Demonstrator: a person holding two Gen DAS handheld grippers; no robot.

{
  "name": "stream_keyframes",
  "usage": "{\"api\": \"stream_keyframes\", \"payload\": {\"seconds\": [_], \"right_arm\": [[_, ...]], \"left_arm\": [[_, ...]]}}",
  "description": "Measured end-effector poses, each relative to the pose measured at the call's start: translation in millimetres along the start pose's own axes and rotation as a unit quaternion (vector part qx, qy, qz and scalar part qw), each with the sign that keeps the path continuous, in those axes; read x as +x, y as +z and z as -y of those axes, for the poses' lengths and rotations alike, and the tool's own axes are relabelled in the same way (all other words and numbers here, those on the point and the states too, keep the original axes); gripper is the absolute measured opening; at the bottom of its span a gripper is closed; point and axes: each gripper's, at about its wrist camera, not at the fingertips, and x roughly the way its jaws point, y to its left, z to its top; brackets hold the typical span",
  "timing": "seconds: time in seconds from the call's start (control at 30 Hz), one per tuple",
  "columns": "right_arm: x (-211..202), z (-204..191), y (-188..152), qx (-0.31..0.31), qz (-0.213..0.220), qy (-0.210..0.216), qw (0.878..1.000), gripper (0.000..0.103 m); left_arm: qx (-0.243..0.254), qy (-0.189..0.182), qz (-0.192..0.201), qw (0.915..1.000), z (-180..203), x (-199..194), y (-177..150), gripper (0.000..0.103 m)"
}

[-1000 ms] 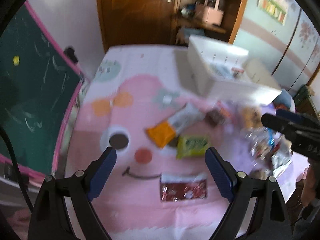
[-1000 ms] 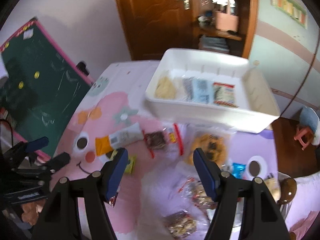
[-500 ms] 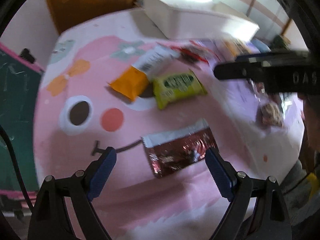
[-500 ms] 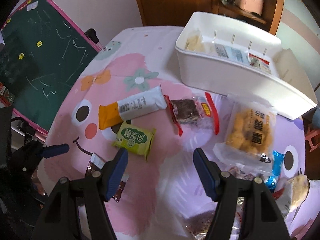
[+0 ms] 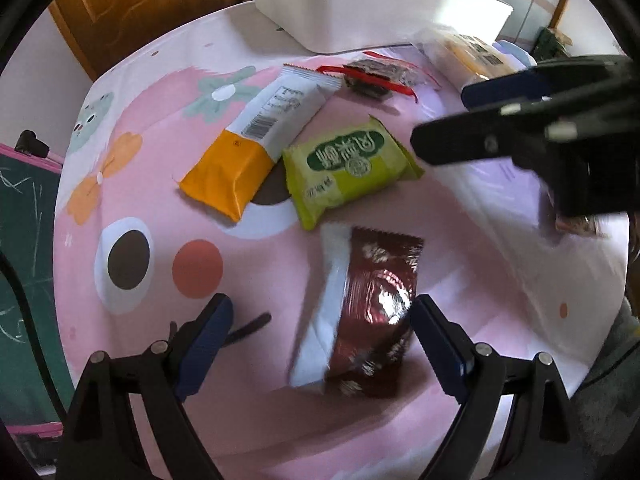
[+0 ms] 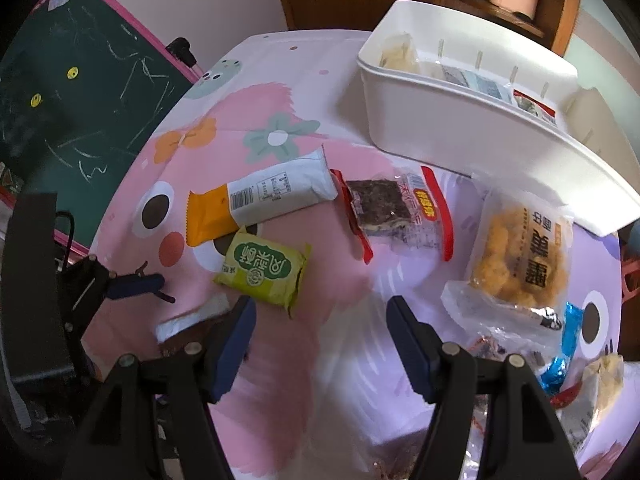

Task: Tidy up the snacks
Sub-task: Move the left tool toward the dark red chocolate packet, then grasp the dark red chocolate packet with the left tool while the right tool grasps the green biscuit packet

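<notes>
Left gripper point(image 5: 320, 332), jaws spread wide, low over the near edge of the table point(image 5: 500, 272), which is covered by a pink cartoon-face cloth; the dark red foil snack packet point(image 5: 360, 312) with a white end strip lies between the two blue pads, nearer the right one, and contact with either pad cannot be confirmed. Right gripper point(image 6: 320, 332), jaws likewise wide apart and holding nothing, hovers over bare cloth near the middle of the table; its left pad sits just beside the green-yellow snack packet point(image 6: 264, 276), with no evident contact. Beyond that packet, toward the far edge, lie the long orange-and-white wrapper point(image 6: 256, 200) and the clear packet with red ends holding a dark cake point(image 6: 388, 212); the green-yellow packet overlaps the orange end of the long wrapper. Toward the right edge rests the clear bag of golden fried pieces point(image 6: 520, 256), with small blue and mixed wrappers point(image 6: 560, 352) at the near right corner. The white bin point(image 6: 460, 120) stands at the far right corner, with several packets already inside.
</notes>
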Motion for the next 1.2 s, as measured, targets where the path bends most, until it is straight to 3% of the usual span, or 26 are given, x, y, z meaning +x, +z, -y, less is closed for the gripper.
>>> {"api": "stream_keyframes", "payload": {"seconds": [0.1,0.2,0.3,0.37,0.47,0.87,1.1,1.17,1.2], "right_arm": [[5.1,-3.3,4.1,-0.015,-0.002,0.002,1.000,0.068],[11.0,-7.4,9.3,-0.034,-0.005,0.002,0.999,0.068],[17.6,-12.1,14.1,-0.054,-0.011,0.003,0.998,0.068],[22.4,-15.1,17.1,-0.067,-0.019,0.006,0.998,0.068],[26.2,-25.0,20.2,-0.104,-0.021,0.007,0.994,0.068],[46.3,-54.9,25.7,-0.229,-0.030,0.010,0.973,0.068],[58.4,-62.9,25.1,-0.263,-0.043,0.006,0.964,0.067],[58.0,-60.2,25.5,-0.251,-0.049,0.024,0.966,0.059],[56.7,-60.0,25.5,-0.247,-0.045,0.022,0.968,0.046]], "left_arm": [[-0.015,-0.002,0.002,0.9999,-2.3,0.6,0.6,0.089],[-0.032,0.003,0.010,0.9994,-4.8,-1.1,-1.0,0.081],[-0.050,0.008,0.017,0.9985,-5.2,-6.2,-5.4,0.066],[-0.059,0.011,0.025,0.9979,-5.8,-9.3,-7.0,0.048],[-0.069,0.013,0.032,0.9970,-8.0,-11.6,-9.6,0.038],[-0.151,0.005,0.024,0.9883,-46.8,-17.7,-25.9,0.034],[-0.156,0.006,0.023,0.9875,-48.4,-16.8,-26.4,0.034],[-0.159,0.005,0.024,0.9870,-49.3,-16.3,-25.1,0.034],[-0.161,0.004,0.023,0.9867,-49.9,-16.3,-24.9,0.034]]}}
